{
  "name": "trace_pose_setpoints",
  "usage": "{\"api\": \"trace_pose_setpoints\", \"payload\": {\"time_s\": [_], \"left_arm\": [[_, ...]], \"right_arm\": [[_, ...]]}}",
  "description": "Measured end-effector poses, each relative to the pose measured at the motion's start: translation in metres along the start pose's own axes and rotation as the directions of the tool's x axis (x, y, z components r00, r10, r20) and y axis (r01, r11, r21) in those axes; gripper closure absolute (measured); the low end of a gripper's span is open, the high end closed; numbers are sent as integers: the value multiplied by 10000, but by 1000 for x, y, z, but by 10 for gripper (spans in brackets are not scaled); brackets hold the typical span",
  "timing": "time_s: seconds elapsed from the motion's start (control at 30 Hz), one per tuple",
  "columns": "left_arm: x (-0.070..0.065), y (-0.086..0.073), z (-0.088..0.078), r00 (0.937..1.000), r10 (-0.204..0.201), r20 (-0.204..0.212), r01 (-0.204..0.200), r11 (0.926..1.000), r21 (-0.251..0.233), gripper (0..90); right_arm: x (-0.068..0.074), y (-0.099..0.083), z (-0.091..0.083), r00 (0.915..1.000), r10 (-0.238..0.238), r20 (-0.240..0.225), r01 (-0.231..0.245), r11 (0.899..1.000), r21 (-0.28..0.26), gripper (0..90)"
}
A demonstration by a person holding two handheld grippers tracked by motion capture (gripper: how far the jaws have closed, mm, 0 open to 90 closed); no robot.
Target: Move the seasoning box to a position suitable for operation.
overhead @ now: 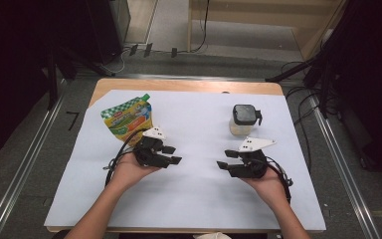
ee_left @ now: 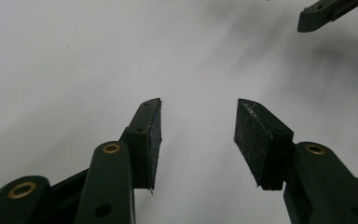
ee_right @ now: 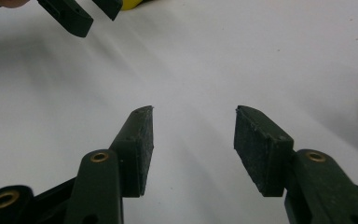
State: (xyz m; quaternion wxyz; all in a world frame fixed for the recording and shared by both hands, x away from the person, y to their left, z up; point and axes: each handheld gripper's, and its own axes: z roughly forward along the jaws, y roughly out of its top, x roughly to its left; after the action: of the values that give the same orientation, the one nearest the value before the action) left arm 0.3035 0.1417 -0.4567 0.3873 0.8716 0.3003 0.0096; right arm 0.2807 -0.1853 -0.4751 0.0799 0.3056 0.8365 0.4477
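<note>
— Yellow-green pouch (overhead: 128, 121) is seen at the sheet's (overhead: 199, 199) far left, just beyond the left gripper (overhead: 171, 155); long axis runs away from the person, green spout pointed to the far side.

— And the tools?

— Both are held apart, empty; the right gripper (overhead: 227, 160) is kept near the jar (overhead: 243, 120).

— Risk?

— The soft pouch could be crumpled or tipped if it is pinched low.
</note>
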Motion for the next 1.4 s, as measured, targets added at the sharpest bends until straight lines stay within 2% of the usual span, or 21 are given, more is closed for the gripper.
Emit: {"api": "trace_pose_setpoints", "payload": {"time_s": [0.2,0.3,0.43,0.53,0.87,1.4], "left_arm": [[1,-1,2,9998,14,193,-17,9999,154,483],[-1,-1,3,9995,237,185,-242,9994,228,468],[-1,-1,3,9993,88,366,-97,9996,250,460],[-1,0,2,9987,1,516,-6,10000,90,464],[-3,0,1,9985,315,453,-324,9992,212,459],[-3,0,1,9980,423,474,-439,9985,316,446]], "right_arm": [[-1,0,-2,10000,98,-2,-98,9999,-31,480],[-2,0,-2,9999,113,-38,-113,9999,-88,473],[-1,1,-1,10000,52,23,-52,10000,13,460],[-1,1,-1,10000,21,-9,-21,10000,34,457],[-2,1,-2,9999,30,101,-30,10000,1,449],[-3,1,-4,9997,16,227,-16,10000,-33,444]]}}
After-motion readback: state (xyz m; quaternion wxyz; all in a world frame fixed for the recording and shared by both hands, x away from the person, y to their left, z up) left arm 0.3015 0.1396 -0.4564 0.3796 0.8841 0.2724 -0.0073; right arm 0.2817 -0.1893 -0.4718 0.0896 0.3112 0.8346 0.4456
